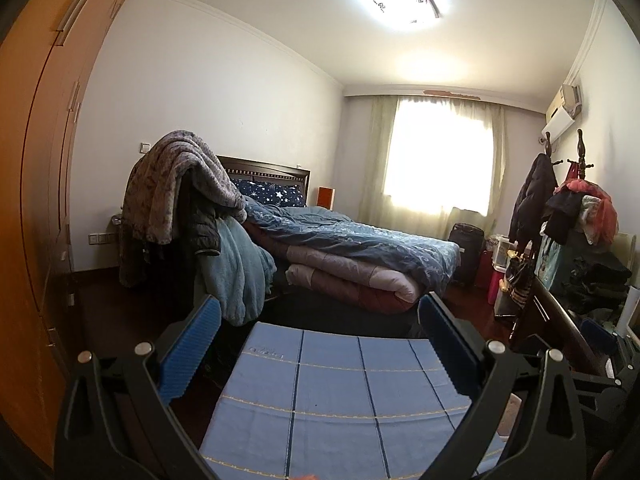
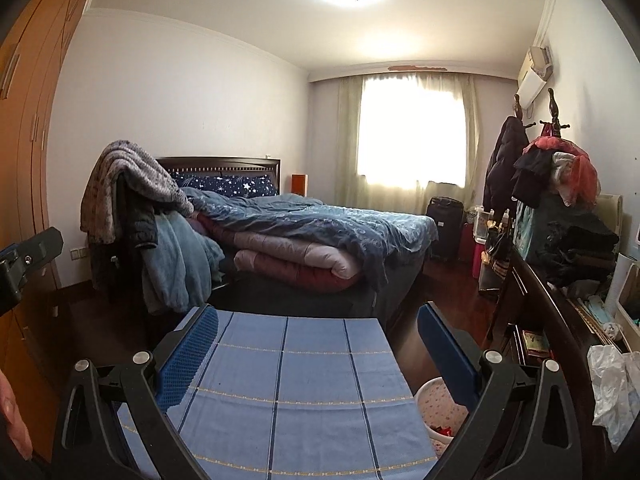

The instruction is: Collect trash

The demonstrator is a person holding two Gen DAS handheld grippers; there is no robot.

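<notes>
Both grippers hang with their blue-padded fingers spread wide and nothing between them, the left gripper [image 1: 320, 312] and the right gripper [image 2: 318, 320] each poised above a blue checked cloth [image 2: 288, 384] that covers the tabletop beneath them. Just below and to the right of the right gripper sits a pale speckled waste bin [image 2: 434, 408] with red scraps in it, and farther right a crumpled white plastic bag [image 2: 614, 384] lies on a dark wooden dresser [image 2: 560, 320]. Well ahead of both stands the bed [image 1: 360, 248], heaped with blue and pink quilts.

One bed [image 2: 320, 232], two coat stands [image 2: 554, 116], one patterned bin [image 2: 436, 404], one checked blue cloth [image 2: 288, 392].
</notes>
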